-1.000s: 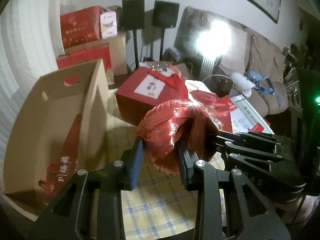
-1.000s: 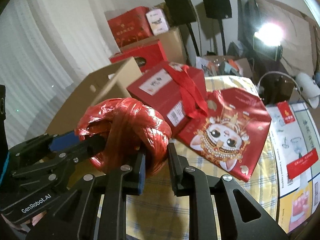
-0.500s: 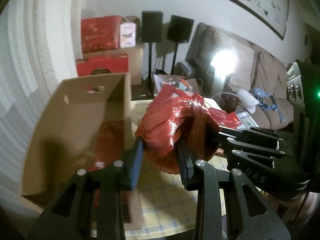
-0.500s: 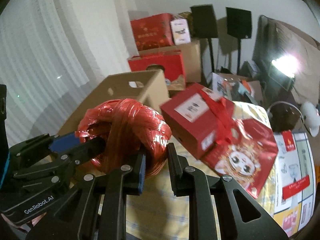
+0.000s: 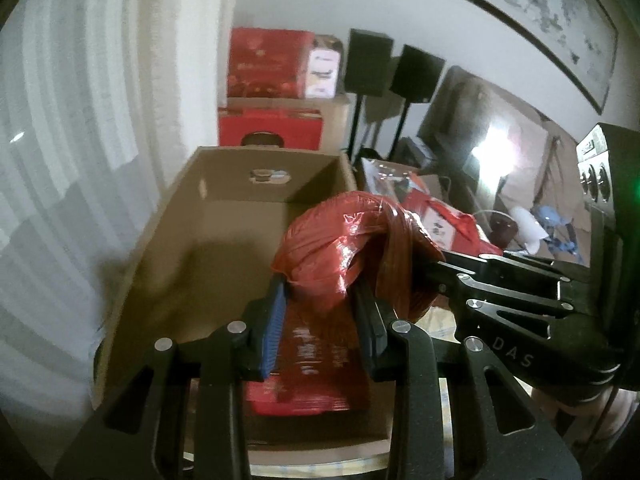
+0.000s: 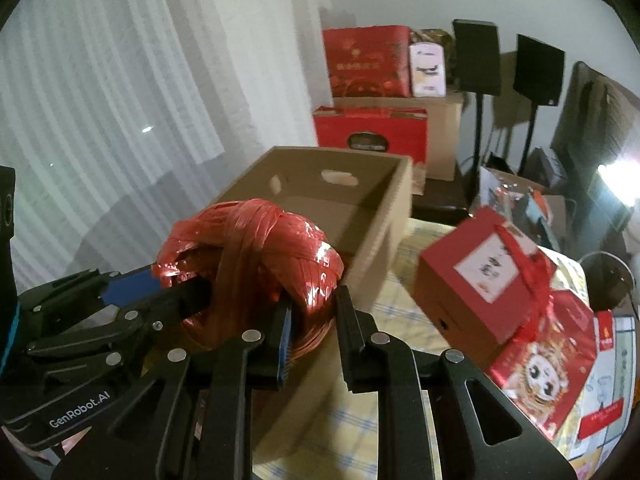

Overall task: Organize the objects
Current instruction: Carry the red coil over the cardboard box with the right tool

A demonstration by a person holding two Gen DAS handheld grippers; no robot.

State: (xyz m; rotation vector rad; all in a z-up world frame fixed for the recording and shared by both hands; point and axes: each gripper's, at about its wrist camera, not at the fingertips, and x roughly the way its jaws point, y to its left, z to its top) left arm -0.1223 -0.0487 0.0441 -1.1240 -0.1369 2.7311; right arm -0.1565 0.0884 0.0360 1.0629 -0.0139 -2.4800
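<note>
Both claws (image 5: 320,312) clamped on red twine ball (image 5: 352,252), above cardboard box (image 5: 168,232).

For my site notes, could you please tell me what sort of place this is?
Probably a home living room: a sofa, speakers on stands, a framed picture and curtains.

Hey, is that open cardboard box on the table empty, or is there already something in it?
Not empty. The left wrist view shows a flat red package lying on the floor of the cardboard box; the rest of the floor that shows looks bare.
</note>
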